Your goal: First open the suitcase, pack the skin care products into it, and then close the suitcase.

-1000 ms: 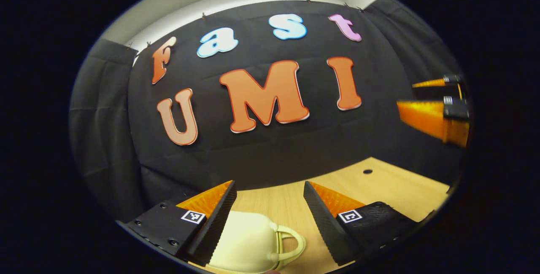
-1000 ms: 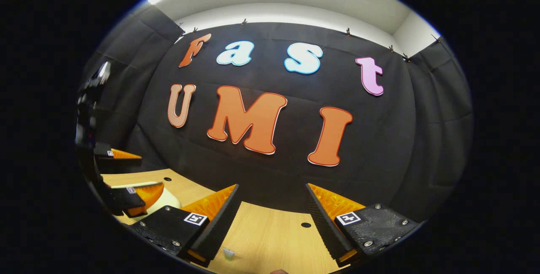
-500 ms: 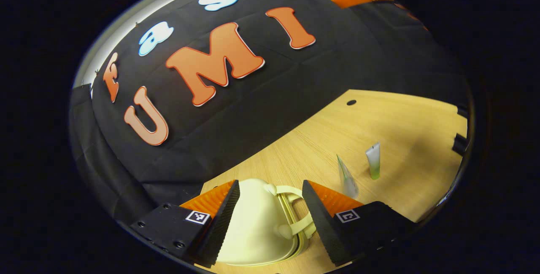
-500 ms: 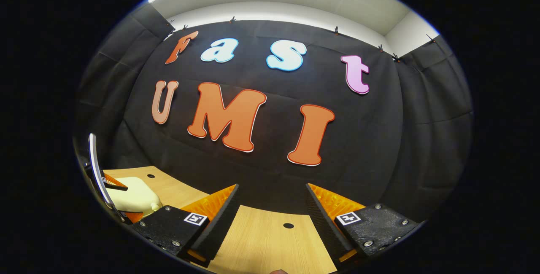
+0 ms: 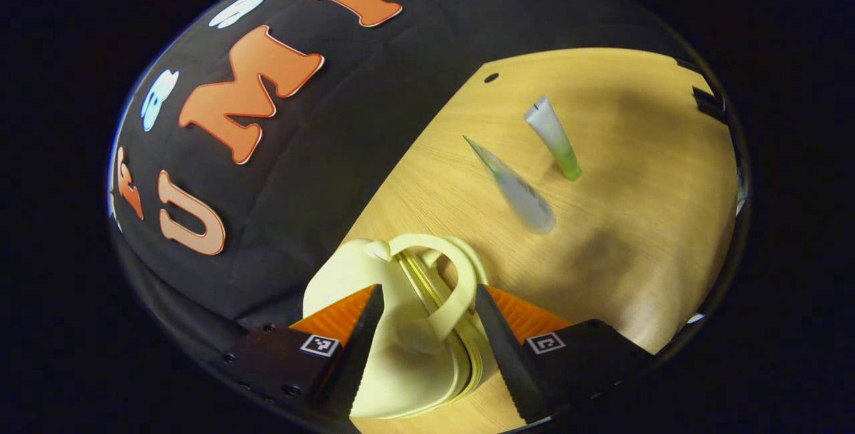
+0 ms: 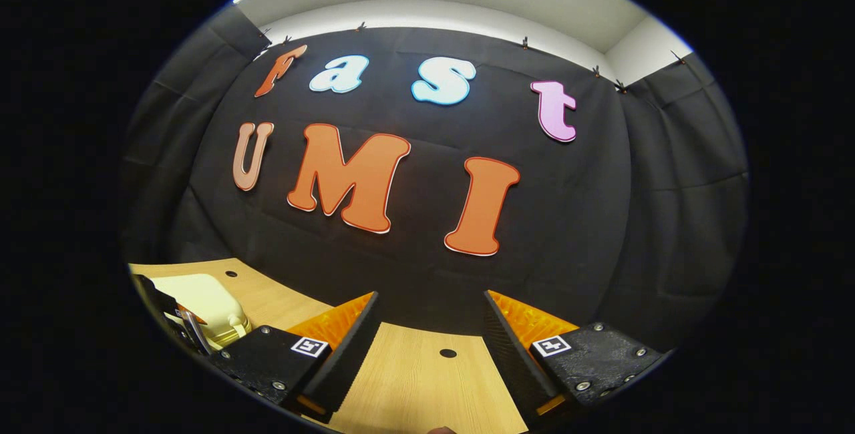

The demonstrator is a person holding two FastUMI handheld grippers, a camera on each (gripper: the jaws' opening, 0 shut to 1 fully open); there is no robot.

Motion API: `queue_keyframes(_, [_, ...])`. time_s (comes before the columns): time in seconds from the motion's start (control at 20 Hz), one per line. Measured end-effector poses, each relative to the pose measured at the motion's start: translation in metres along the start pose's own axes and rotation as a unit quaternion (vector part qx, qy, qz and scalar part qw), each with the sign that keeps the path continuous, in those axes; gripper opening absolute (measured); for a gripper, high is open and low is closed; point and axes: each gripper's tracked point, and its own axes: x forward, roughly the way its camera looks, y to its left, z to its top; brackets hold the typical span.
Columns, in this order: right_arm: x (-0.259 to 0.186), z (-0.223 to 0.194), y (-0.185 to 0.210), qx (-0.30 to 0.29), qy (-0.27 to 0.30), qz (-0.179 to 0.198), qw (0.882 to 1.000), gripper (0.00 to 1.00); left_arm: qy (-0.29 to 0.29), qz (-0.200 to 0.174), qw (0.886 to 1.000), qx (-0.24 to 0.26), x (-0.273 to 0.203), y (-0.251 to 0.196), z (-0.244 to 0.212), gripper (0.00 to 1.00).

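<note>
A small cream suitcase (image 5: 401, 367) lies shut on the wooden table (image 5: 634, 220), its loop handle (image 5: 449, 287) facing the tubes. My left gripper (image 5: 427, 292) is open, tilted, with one finger on each side of the case's handle end. Beyond it stand two skin care tubes: a frosted grey tube (image 5: 518, 190) and a white tube with a green end (image 5: 554, 137). In the right gripper view, my right gripper (image 6: 431, 297) is open over bare table (image 6: 414, 387) with nothing between its fingers. The suitcase (image 6: 200, 300) and the left gripper (image 6: 180, 320) sit at that view's far left.
The table has small round holes (image 5: 491, 77) (image 6: 447, 353) near the black cloth wall behind it. A dark block (image 5: 705, 101) sits at the table's far edge, past the tubes.
My left gripper has dropped and rolled over the suitcase, so the case and handle now sit between its fingers and both tubes are in view. The right gripper has barely shifted.
</note>
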Motion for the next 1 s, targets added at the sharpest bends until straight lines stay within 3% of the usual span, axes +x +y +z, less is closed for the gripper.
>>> queue_keyframes(0.05, [0.000,-0.001,-0.002,0.001,0.001,0.000,1.000,0.95,0.005,0.003,1.000,0.013,0.004,0.000,-0.004,0.86])
queue_keyframes(0.1, [0.000,-0.001,-0.002,0.001,0.000,-0.001,1.000,0.95,0.017,0.003,0.999,0.030,0.008,-0.001,-0.009,0.92])
queue_keyframes(0.25, [-0.002,-0.004,-0.005,0.007,0.002,0.000,1.000,0.96,0.021,0.008,0.995,0.092,0.020,-0.001,-0.009,0.71])
queue_keyframes(0.3, [-0.002,-0.004,-0.003,0.010,0.003,0.002,1.000,0.95,0.024,0.006,0.995,0.100,0.023,-0.005,-0.009,0.71])
queue_keyframes(0.35, [-0.003,-0.004,-0.002,0.011,0.003,0.003,1.000,0.95,0.032,0.002,0.994,0.108,0.025,-0.006,-0.013,0.62])
queue_keyframes(0.45, [-0.005,-0.005,-0.002,0.009,0.003,0.008,1.000,0.95,0.033,0.003,0.991,0.129,0.030,-0.012,-0.013,0.24])
queue_keyframes(0.5, [-0.006,-0.005,0.000,0.009,0.003,0.012,1.000,0.95,0.023,0.025,0.989,0.143,0.027,-0.009,-0.004,0.23])
queue_keyframes(0.55, [-0.007,-0.006,0.002,0.007,0.002,0.016,1.000,0.95,0.016,0.024,0.990,0.140,0.030,-0.008,-0.002,0.10])
queue_keyframes(0.6, [-0.008,-0.006,0.003,0.006,0.002,0.019,1.000,0.95,0.012,0.029,0.991,0.131,0.029,-0.004,0.000,0.09])
queue_keyframes(0.65, [-0.008,-0.006,0.005,0.005,0.003,0.025,1.000,0.95,0.012,0.024,0.993,0.115,0.024,-0.004,-0.003,0.01])
queue_keyframes(0.75, [-0.009,-0.009,0.008,0.005,0.004,0.035,0.999,0.95,0.010,0.019,0.997,0.076,0.024,-0.003,0.001,0.01])
queue_keyframes(1.0, [-0.011,-0.010,0.023,0.009,0.001,0.066,0.998,0.95,-0.001,0.069,0.998,-0.008,0.012,0.020,0.009,0.01])
